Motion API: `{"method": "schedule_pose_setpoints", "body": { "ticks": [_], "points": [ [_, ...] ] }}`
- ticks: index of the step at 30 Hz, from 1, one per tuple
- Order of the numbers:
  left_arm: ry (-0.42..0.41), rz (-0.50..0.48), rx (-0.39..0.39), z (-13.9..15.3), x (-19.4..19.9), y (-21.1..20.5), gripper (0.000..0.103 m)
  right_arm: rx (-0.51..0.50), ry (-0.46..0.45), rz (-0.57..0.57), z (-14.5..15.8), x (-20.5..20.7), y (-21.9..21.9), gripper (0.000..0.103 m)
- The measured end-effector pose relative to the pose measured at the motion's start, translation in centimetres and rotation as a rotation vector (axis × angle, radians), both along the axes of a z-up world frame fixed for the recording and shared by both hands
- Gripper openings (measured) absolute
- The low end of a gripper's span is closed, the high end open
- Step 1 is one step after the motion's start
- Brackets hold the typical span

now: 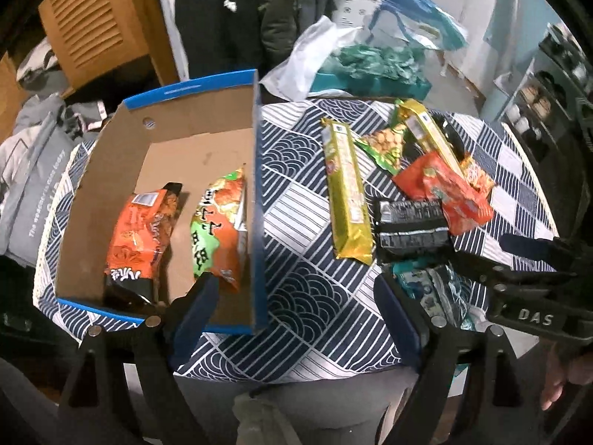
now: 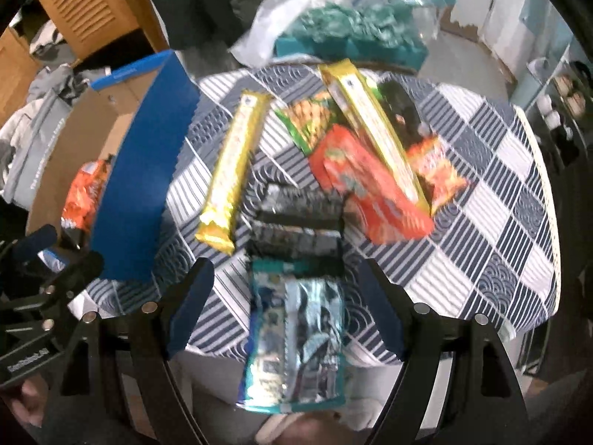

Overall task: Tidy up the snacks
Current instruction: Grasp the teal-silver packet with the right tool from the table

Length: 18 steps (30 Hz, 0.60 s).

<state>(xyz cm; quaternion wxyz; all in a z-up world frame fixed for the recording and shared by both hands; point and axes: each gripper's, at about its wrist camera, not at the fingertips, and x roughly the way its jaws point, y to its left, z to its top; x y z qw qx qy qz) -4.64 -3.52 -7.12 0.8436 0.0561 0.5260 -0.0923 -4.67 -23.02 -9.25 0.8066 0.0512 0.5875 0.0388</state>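
Note:
A cardboard box with blue rim (image 1: pixel 255 193) (image 2: pixel 144 185) sits on the left of the patterned table. It holds an orange snack bag (image 1: pixel 142 237) and a green-orange bag (image 1: pixel 218 230). Loose snacks lie to its right: a gold bar (image 1: pixel 346 193) (image 2: pixel 231 170), black packs (image 1: pixel 411 230) (image 2: pixel 296 222), an orange bag (image 1: pixel 448 189) (image 2: pixel 363 193), a second gold bar (image 2: pixel 370 133) and a teal-silver pack (image 2: pixel 292 337) (image 1: pixel 437 289). My left gripper (image 1: pixel 296 307) is open and empty above the box's near corner. My right gripper (image 2: pixel 285 304) is open, its fingers either side of the teal-silver pack.
A checked blue-white cloth (image 1: pixel 311 296) covers the round table. A teal box with crumpled paper and plastic bags (image 1: pixel 370 70) stands at the far edge. A wooden cabinet (image 1: pixel 96 29) and grey clothing (image 1: pixel 33 170) are at the left. Shelves (image 1: pixel 537 104) are at the right.

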Motion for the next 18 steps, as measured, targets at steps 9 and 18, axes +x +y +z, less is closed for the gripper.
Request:
{"method": "schedule_pose_setpoints", "body": {
  "ticks": [9,18],
  "points": [
    [0.065,-0.045,0.033,-2.5,-0.7,-2.7,0.087,0.041,0.139,-0.054,-4.5,-1.0,-2.1,0.079],
    [0.118,-0.052,0.091,-4.9,-0.9,-3.1,0.087,0.067,0.221,-0.053,-7.6,-0.5,-1.8,0.080]
  ]
}}
